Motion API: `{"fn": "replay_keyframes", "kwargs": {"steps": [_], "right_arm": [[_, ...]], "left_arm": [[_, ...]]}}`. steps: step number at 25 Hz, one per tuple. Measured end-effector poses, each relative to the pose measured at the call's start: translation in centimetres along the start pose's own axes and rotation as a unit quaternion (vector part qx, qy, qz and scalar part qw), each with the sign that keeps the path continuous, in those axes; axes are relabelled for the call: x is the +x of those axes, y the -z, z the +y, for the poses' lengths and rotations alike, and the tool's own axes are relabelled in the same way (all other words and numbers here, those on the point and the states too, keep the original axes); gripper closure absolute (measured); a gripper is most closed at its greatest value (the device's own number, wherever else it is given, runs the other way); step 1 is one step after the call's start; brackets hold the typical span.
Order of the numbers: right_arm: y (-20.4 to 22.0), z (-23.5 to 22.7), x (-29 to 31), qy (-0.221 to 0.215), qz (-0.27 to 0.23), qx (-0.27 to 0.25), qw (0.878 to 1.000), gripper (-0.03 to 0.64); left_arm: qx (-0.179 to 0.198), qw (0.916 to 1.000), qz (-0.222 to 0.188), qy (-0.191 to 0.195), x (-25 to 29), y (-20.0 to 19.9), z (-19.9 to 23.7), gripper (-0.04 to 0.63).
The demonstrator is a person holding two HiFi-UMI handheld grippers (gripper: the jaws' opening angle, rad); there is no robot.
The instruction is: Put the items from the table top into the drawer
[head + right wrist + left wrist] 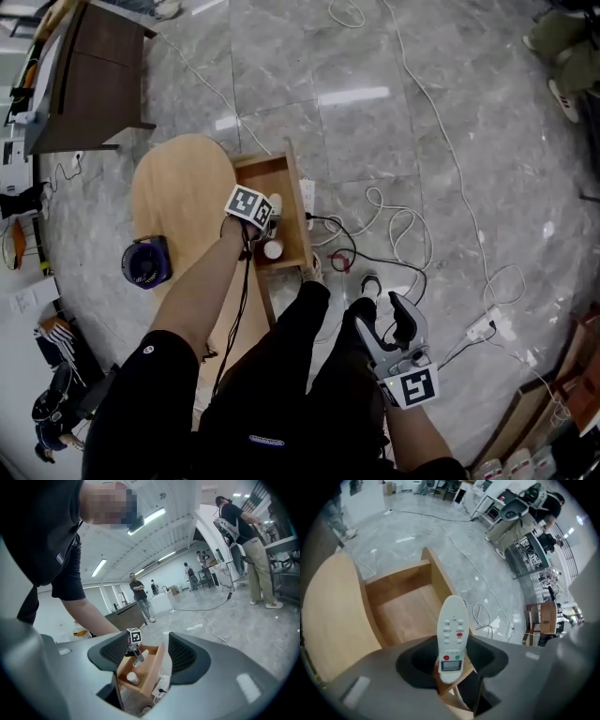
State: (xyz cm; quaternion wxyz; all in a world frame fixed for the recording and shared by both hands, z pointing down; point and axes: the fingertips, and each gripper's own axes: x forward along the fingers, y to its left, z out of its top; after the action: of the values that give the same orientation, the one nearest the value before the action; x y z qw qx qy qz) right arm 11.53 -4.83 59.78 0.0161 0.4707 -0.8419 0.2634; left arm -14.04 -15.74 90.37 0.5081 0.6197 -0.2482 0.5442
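Your left gripper (452,659) clamped on remote (452,627), held over open drawer (401,613), not yet released. 1 small white container (273,249) already inside drawer. Fan (145,262) left on table top (183,192). Your right gripper (386,323) low by your leg, jaws apart, empty.

The left arm (199,295) is stretching forward, the left tongs (450,654) clamping a white remote (451,630) by its lower end, while the right tongs (385,316) are hanging low beside the legs (309,375), jaws standing wide apart, gripping nothing.
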Motion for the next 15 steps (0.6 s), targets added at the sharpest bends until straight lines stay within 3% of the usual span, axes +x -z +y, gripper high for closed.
{"fn": "replay_keyframes", "kwargs": {"steps": [10,15], "right_arm": [[0.9,0.5,0.9,0.010,-0.005,0.022,1.000,0.317],[2.5,0.0,0.6,0.014,0.010,0.030,0.999,0.316]], "left_arm": [[-0.104,0.9939,0.033,-0.010,4.9,-0.6,3.6,0.399],[-0.126,0.9905,0.048,-0.024,7.2,-0.5,4.5,0.399]]}}
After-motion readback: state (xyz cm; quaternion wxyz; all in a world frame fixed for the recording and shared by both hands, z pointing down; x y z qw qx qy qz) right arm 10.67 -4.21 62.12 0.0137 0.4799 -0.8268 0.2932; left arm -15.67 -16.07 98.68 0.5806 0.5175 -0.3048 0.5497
